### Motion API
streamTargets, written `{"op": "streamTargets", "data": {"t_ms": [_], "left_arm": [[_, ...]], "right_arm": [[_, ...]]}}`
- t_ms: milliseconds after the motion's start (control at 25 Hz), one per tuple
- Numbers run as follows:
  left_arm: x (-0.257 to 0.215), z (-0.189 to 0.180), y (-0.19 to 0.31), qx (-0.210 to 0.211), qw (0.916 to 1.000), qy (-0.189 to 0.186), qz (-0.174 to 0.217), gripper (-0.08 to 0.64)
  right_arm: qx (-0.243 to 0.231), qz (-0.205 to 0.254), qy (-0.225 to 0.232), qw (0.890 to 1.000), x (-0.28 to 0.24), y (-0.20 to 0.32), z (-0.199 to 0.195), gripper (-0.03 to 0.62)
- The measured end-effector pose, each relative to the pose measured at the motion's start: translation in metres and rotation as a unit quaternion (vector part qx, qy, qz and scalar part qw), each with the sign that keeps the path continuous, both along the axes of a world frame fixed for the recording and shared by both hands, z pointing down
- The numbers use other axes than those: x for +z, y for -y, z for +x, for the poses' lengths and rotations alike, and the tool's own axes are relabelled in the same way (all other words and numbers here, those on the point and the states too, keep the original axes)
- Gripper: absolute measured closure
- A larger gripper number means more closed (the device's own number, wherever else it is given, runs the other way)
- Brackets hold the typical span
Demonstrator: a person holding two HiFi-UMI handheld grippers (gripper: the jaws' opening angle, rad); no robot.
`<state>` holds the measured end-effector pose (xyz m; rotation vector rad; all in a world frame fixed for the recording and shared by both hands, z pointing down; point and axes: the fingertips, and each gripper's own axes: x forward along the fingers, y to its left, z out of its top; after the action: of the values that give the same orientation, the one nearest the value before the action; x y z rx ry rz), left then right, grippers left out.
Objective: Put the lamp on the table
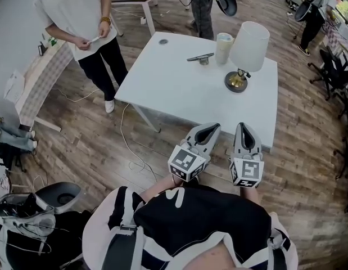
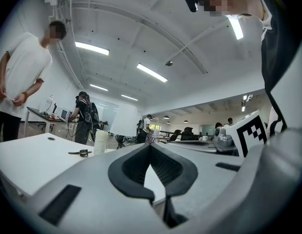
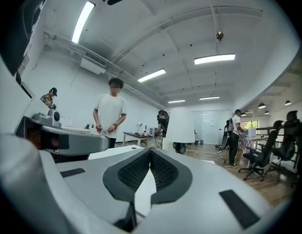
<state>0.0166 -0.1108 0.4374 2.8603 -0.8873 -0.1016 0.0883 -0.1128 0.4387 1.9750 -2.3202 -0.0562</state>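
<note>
Lamp (image 1: 245,54) upright on white table (image 1: 179,89)

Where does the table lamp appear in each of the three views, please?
Head view: the lamp stands upper right, on the white table.
Left gripper view: its shade shows left of centre, above the fingers.
Right gripper view: its shade shows right of centre, above the fingers.
Shared landmark: the person in the white T-shirt, left of the lamp in every view.

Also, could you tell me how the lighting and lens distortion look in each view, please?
Head view: even light, white table bright, floorboards bowed at the edges. Left gripper view: fisheye circle, dark corners, ceiling strip lights blown out. Right gripper view: same distortion, lamp still sharp.
</note>
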Motion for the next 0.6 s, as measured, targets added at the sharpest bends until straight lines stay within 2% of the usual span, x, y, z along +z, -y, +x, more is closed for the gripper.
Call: {"op": "streamTargets", "data": {"t_ms": [400,600], "left_arm": [[0.006,0.031,-0.111,0.011,0.9999,-0.003,-0.010,0.558],[0.011,0.035,-0.168,-0.004,0.9999,-0.004,-0.012,0.558]], "right_arm": [[-0.007,-0.008,0.001,1.000,0.000,-0.104,0.019,0.574],[-0.001,-0.017,0.001,1.000,0.008,-0.161,0.031,0.574]]}}
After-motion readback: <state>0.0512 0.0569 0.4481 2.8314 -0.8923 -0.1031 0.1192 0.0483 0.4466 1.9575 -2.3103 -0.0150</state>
